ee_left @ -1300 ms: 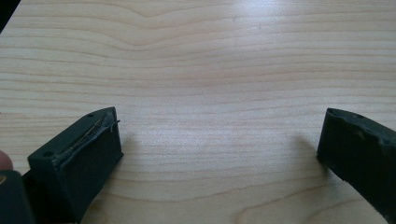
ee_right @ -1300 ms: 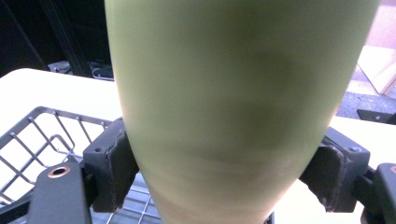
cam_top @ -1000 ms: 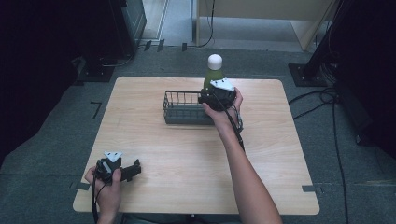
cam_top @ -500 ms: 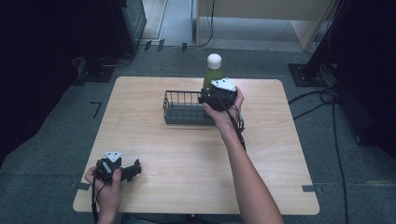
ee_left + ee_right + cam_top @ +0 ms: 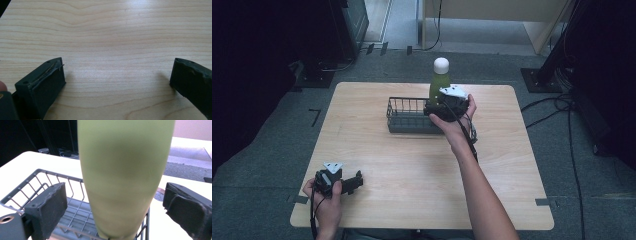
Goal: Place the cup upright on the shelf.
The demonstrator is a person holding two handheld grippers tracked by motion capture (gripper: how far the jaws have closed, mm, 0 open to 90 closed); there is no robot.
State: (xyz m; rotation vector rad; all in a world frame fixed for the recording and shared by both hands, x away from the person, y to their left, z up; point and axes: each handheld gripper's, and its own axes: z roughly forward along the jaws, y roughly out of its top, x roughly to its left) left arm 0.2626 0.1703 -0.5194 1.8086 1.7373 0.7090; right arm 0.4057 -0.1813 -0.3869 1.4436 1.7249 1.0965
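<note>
Standing upright at the right end of the wire basket (image 5: 408, 119), the green bottle (image 5: 439, 85) has a matte, pale olive body and a round white cap. It narrows toward its base, which sits inside the basket at the far middle of the desk (image 5: 412, 170). Your right claw (image 5: 438, 106) has just been opening: its jaws stand apart on both sides of the bottle, not pressing it. Your left claw (image 5: 357, 181) rests open near the desk's left near corner, with nothing between its jaws.
</note>
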